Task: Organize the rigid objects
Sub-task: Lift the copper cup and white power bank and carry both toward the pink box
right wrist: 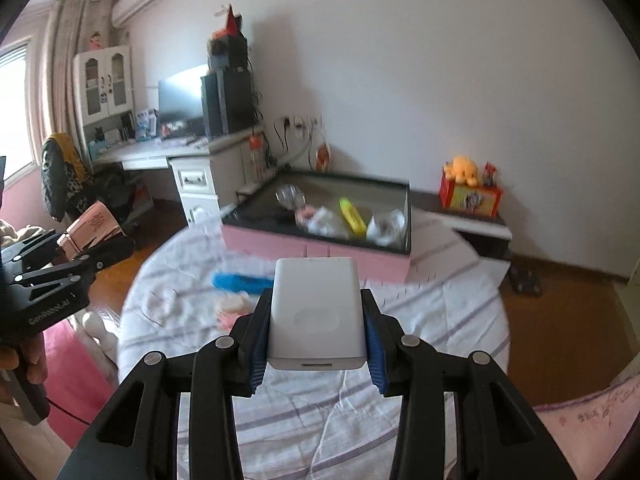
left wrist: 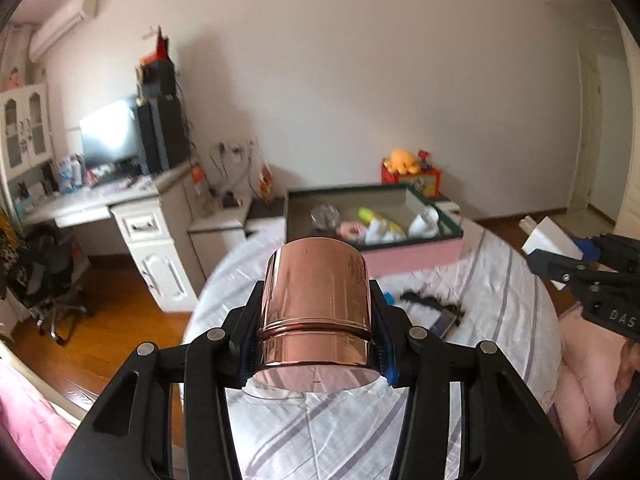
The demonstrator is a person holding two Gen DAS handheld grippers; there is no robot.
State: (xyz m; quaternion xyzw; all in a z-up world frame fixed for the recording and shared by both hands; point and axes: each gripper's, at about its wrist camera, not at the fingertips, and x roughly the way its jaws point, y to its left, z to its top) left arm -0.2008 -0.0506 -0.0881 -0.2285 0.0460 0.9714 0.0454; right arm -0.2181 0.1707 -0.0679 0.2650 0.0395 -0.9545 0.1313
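Above the striped bedsheet (left wrist: 500, 280), the left gripper (left wrist: 316, 336) is clamped on a copper cup (left wrist: 316, 312), pads against its side walls so it rides level. The right gripper (right wrist: 316, 340) is clamped on a white box (right wrist: 316, 312) by its long edges. Both loads face the open tray (right wrist: 408, 216) ahead, already holding several items and probably their destination.

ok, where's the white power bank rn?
The white power bank is clamped in the right gripper, held above the striped bedsheet, short of the pink box.
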